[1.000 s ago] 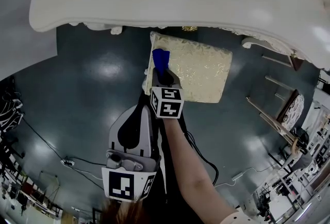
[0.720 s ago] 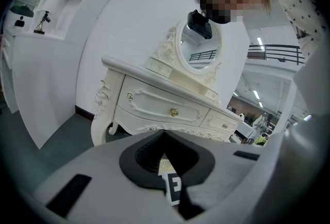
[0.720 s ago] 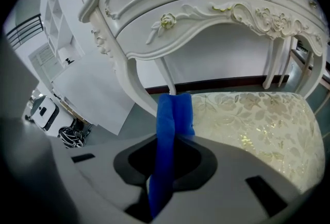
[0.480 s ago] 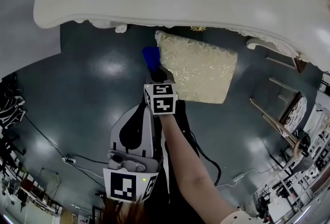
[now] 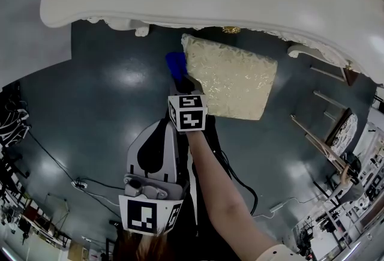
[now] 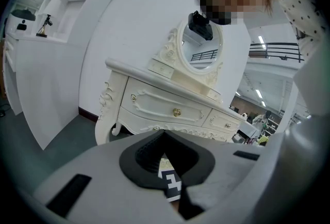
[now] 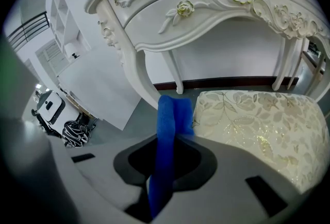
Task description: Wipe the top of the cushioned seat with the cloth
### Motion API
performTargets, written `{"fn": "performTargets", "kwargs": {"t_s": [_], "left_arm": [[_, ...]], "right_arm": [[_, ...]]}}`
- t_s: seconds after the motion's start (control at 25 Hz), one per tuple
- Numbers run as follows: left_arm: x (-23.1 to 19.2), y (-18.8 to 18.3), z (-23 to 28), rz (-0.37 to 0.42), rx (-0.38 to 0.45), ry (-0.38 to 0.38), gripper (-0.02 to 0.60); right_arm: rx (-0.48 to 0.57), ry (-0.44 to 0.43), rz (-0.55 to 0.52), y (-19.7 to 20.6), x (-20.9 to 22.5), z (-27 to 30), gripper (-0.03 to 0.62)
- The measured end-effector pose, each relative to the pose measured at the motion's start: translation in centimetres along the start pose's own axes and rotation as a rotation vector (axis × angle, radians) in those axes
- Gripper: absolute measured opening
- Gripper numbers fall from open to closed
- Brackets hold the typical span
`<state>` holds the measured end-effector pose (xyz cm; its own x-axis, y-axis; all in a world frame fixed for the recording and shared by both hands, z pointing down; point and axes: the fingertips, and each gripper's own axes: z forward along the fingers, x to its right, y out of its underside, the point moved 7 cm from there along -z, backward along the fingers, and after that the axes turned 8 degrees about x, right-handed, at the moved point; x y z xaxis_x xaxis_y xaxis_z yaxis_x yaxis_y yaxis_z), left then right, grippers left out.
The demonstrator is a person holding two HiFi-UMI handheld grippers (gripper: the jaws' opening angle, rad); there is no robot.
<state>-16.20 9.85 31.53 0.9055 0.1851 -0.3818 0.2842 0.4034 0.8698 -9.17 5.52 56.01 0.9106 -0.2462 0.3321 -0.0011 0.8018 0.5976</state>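
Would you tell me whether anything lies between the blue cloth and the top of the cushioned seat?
Nothing visible does. The blue cloth, clamped in the right gripper, sits just off the cushioned seat's left edge; the seat top is bare.

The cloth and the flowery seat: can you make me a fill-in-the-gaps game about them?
The right gripper is shut on a cloth that is ___ in colour.
The left gripper is shut and holds ___.
In the head view, the cloth sits just beside the cushioned seat, off its ___ edge.
Missing words: blue, nothing, left.
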Motion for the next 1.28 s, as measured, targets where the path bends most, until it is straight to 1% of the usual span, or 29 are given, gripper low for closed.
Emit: {"fn": "performTargets", "kwargs": {"t_s": [0.16, 0.28, 0.36, 0.48, 0.68, 0.84, 1.12, 1.28], "left_arm": [[0.6, 0.4, -0.3, 0.011, -0.016, -0.003, -0.002], [1.4, 0.7, -0.1, 0.031, -0.016, 0.008, -0.002], [2.0, 1.2, 0.0, 0.042, -0.027, 0.014, -0.002], [3.3, 2.0, 0.1, 0.046, -0.044, 0.031, -0.002], [5.9, 2.3, 0.7, 0.058, -0.068, 0.099, -0.002], [8.2, 2.8, 1.6, 0.077, -0.085, 0.157, -0.002], [11.5, 4.3, 2.8, 0.103, -0.135, 0.241, -0.002], [12.7, 5.0, 3.1, 0.114, -0.152, 0.267, -0.002]], "right_arm": [[0.014, -0.033, 0.02, -0.3, 0.3, -0.6, 0.061], [0.06, -0.046, 0.044, -0.9, 1.0, -1.9, 0.061], [0.099, -0.043, 0.054, -1.4, 1.7, -3.2, 0.061], [0.145, -0.016, 0.077, -1.8, 3.3, -5.7, 0.061], [0.207, 0.064, 0.145, -1.7, 7.1, -10.3, 0.061], [0.24, 0.128, 0.178, -0.6, 11.0, -14.1, 0.061], [0.232, 0.294, 0.225, 3.6, 19.0, -19.4, 0.061], [0.213, 0.376, 0.228, 5.7, 22.6, -21.6, 0.061]]}}
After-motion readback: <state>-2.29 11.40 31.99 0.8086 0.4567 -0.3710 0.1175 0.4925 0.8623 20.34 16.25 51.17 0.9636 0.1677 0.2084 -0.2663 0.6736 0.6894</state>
